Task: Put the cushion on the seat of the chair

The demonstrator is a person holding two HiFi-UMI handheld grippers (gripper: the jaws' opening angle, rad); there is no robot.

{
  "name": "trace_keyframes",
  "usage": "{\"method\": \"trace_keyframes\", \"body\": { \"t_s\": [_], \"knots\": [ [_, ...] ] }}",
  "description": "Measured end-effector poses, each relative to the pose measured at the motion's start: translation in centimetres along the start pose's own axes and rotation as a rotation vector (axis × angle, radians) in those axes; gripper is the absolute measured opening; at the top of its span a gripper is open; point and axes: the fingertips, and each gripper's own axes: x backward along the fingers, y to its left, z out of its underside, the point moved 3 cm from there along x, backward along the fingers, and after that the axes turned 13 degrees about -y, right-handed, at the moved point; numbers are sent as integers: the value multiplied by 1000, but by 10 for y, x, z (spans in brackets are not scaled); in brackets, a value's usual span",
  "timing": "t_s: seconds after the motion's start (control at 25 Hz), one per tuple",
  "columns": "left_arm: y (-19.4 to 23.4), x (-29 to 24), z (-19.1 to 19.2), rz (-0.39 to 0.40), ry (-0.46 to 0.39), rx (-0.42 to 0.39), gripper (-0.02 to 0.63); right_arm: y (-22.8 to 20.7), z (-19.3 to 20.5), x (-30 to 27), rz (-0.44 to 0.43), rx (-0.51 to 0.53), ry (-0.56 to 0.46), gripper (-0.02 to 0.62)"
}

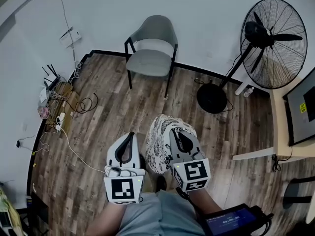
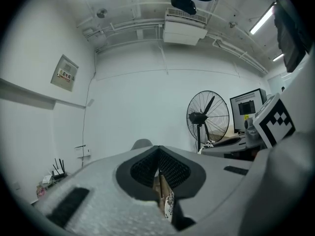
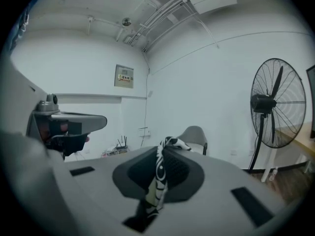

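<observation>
The right gripper (image 1: 177,134) is pressed together on a fold of the cushion (image 1: 157,149); its own view shows the black-and-white patterned fabric (image 3: 160,181) pinched between the jaws and poking out past their tips. In the head view the cushion hangs from that grip, near the person, above the wooden floor (image 1: 108,112). The left gripper (image 1: 129,140) sits just left of the cushion with its jaws together and nothing between them; only a sliver of floor and pattern shows through the gap below the tips in the left gripper view. The chair (image 1: 150,58) stands at the far side of the room against the wall, well apart from the cushion, and its grey seat is bare. A standing fan (image 1: 273,43) is off to the far right and a tangle of cables (image 1: 64,107) lies along the left wall, both clear of a straight path. This looks like the carrying step: the cushion is lifted but not yet delivered. The next move calls for bringing it across to the chair, lowering it flat over the seat and only then letting the jaws part.
</observation>
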Motion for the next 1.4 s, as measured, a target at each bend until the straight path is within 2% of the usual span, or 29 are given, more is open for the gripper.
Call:
{"method": "trace_keyframes", "body": {
  "t_s": [0.24, 0.56, 0.84, 1.04, 1.16, 1.32, 1.4],
  "knots": [
    [31, -35, 19, -8, 17, 21, 9, -7, 15, -46, 7, -8, 33, 14],
    [117, -112, 52, -9, 38, 44, 9, -15, 34, -147, 57, 1, 67, 14],
    [183, -179, 50, 23, -8, 42, 9, -18, 18, -232, 97, 20, 50, 14],
    [210, -213, 51, 69, -37, 9, 9, -21, 4, -280, 116, 34, 8, 14],
    [218, -233, 50, 78, -32, 34, 9, -25, -3, -302, 123, 39, -13, 14],
    [224, -248, 50, 105, -48, 13, 9, -29, -8, -316, 133, 48, -20, 14],
    [224, -256, 50, 106, -37, 36, 9, -32, -10, -323, 136, 56, -21, 14]
  ]
}}
